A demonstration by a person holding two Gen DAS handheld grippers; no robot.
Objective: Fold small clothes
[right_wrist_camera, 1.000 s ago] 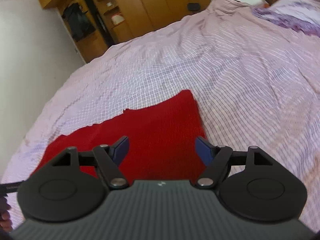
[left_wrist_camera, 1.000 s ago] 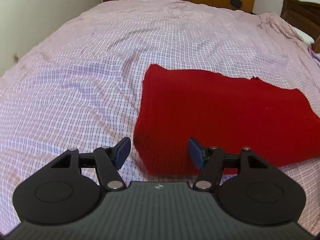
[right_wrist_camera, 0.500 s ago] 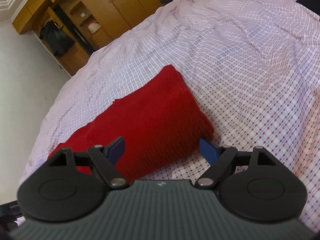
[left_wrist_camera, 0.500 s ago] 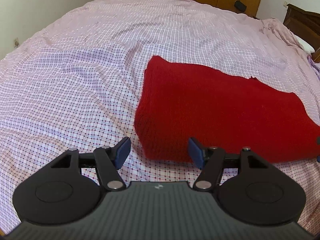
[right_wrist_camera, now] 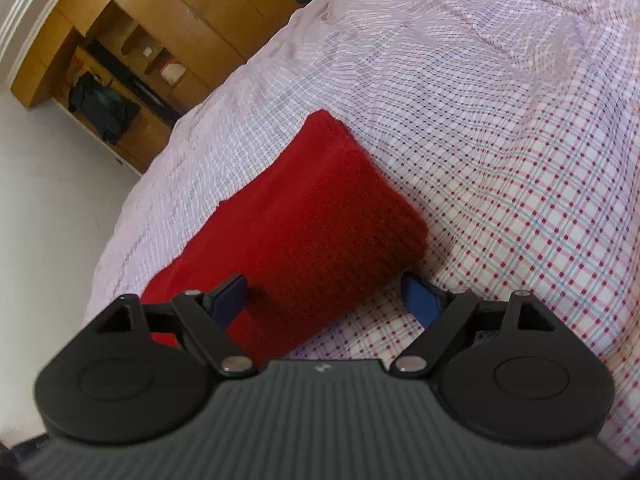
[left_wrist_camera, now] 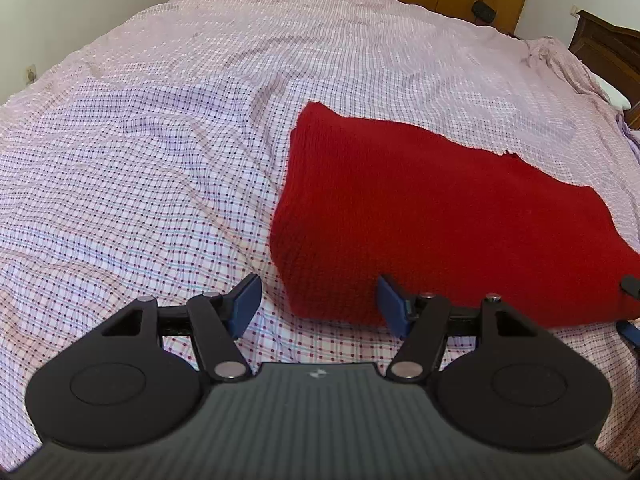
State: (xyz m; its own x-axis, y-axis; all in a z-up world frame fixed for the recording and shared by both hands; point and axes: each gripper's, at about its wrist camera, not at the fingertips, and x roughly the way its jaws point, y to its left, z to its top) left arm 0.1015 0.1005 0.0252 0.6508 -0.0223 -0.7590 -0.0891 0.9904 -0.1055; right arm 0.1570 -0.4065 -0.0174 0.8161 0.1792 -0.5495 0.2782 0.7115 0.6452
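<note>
A red knitted garment lies folded flat on the checked bedsheet. My left gripper is open and empty, its blue pads on either side of the garment's near left corner, just short of it. In the right wrist view the same red garment lies ahead. My right gripper is open and empty, its pads straddling the garment's near right corner. The tip of the right gripper shows at the right edge of the left wrist view.
The bedsheet covers a wide bed. A wooden wardrobe with open shelves stands beyond the bed. A dark wooden headboard is at the far right. A white wall runs along the left.
Both grippers have drawn back toward the near edge of the garment and dropped lower. The right gripper has tilted clockwise. Both stayed open.
</note>
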